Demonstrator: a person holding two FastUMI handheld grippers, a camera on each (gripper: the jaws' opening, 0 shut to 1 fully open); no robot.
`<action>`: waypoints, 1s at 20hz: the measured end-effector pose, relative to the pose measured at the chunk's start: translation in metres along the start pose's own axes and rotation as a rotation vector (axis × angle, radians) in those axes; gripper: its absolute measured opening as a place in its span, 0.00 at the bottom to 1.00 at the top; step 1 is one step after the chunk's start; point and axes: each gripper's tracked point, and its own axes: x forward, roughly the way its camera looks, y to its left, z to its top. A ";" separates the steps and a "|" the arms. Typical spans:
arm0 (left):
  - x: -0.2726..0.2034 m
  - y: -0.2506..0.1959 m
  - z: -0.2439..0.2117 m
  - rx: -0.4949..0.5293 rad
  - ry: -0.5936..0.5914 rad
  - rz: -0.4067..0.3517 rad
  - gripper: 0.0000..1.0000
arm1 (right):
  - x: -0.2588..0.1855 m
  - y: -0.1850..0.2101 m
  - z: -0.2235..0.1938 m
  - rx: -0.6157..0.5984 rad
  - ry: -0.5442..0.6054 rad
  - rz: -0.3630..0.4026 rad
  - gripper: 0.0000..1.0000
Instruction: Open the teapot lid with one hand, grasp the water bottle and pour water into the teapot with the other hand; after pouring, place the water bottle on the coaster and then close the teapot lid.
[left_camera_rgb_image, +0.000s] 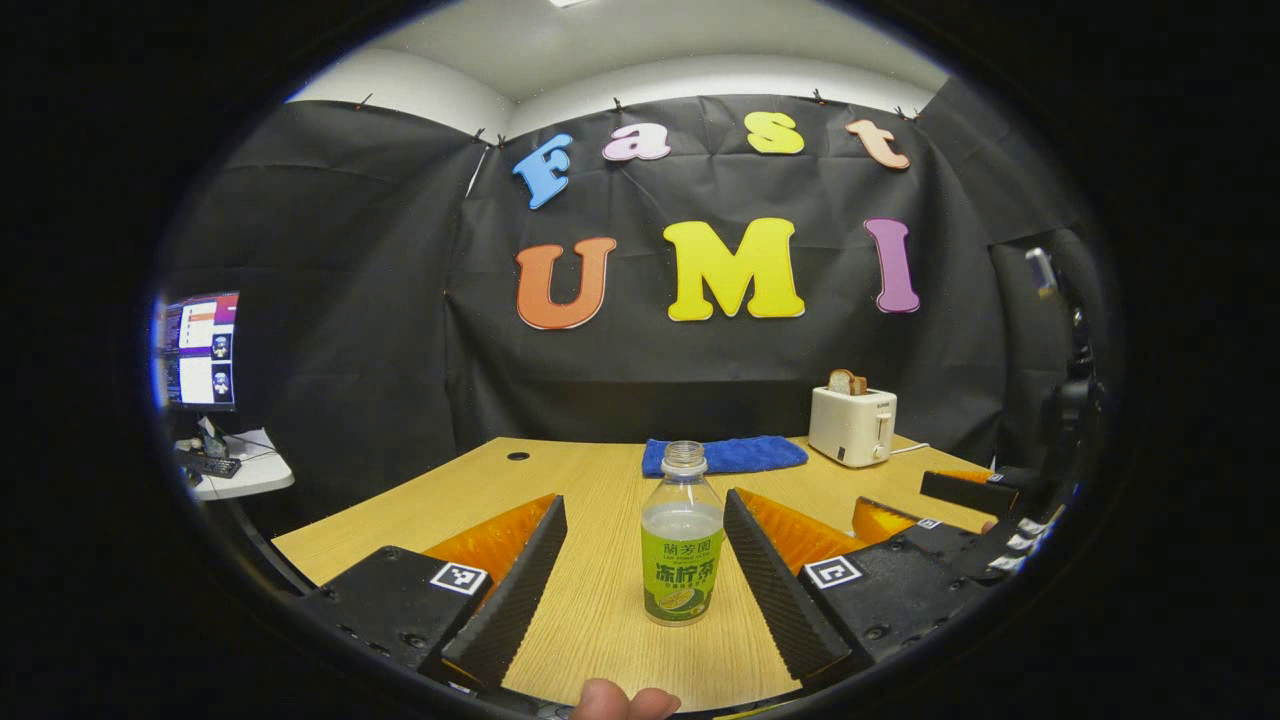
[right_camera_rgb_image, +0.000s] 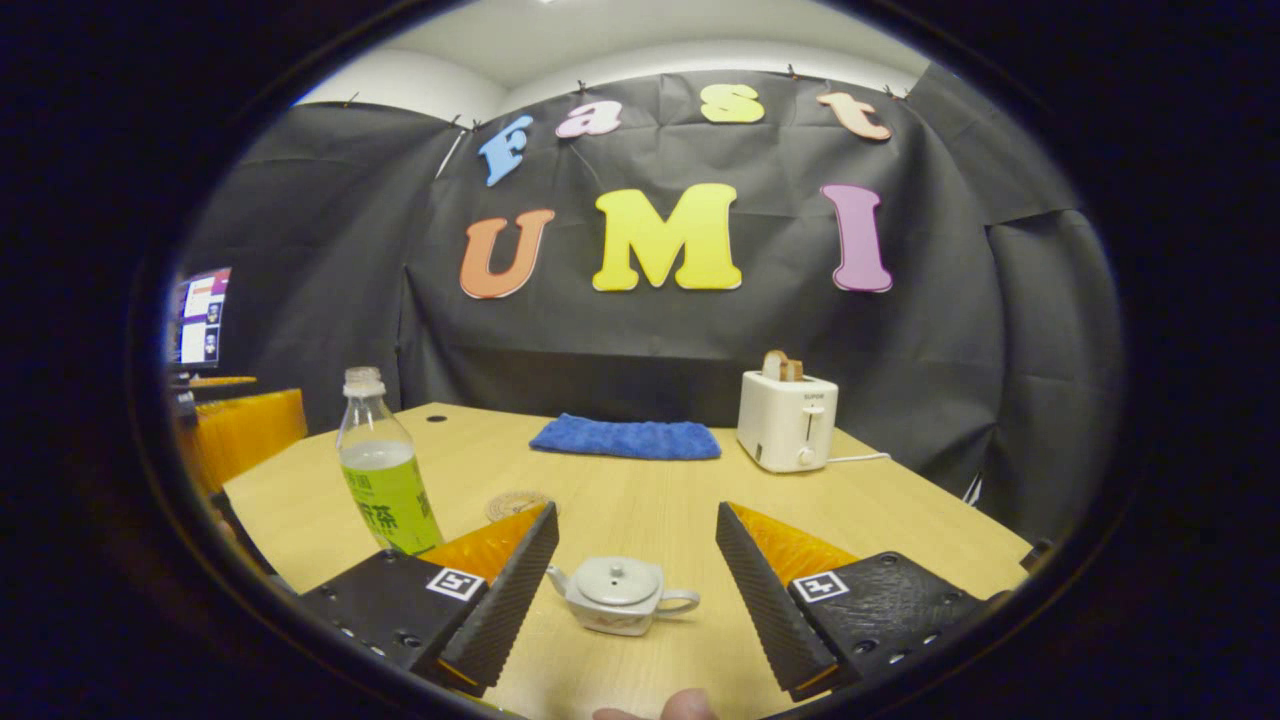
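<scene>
An uncapped plastic water bottle (left_camera_rgb_image: 682, 545) with a green label stands upright on the wooden table (left_camera_rgb_image: 600, 480), between the fingers of my open left gripper (left_camera_rgb_image: 645, 575), which do not touch it. In the right gripper view the bottle (right_camera_rgb_image: 385, 470) stands at the left. A small white teapot (right_camera_rgb_image: 618, 594) with its lid on sits between the fingers of my open right gripper (right_camera_rgb_image: 637, 590), untouched. A round coaster (right_camera_rgb_image: 515, 504) lies on the table (right_camera_rgb_image: 650, 490) behind the teapot, to the bottle's right. The right gripper (left_camera_rgb_image: 930, 500) appears at the right of the left gripper view.
A blue cloth (right_camera_rgb_image: 627, 438) lies at the back of the table. Beside it stands a white toaster (right_camera_rgb_image: 787, 421) holding a slice of bread. Off the table's left side, a monitor (left_camera_rgb_image: 198, 350) sits above a small white desk (left_camera_rgb_image: 240, 470).
</scene>
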 end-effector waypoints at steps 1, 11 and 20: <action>0.001 0.001 -0.001 -0.005 0.001 0.001 0.99 | 0.006 0.001 -0.005 0.002 0.012 -0.001 0.96; 0.001 0.008 -0.004 -0.009 0.009 0.008 0.99 | 0.049 0.009 -0.028 0.004 0.064 0.003 0.65; 0.005 0.007 -0.006 -0.007 0.014 0.001 0.99 | 0.056 0.014 -0.036 0.004 0.086 0.023 0.10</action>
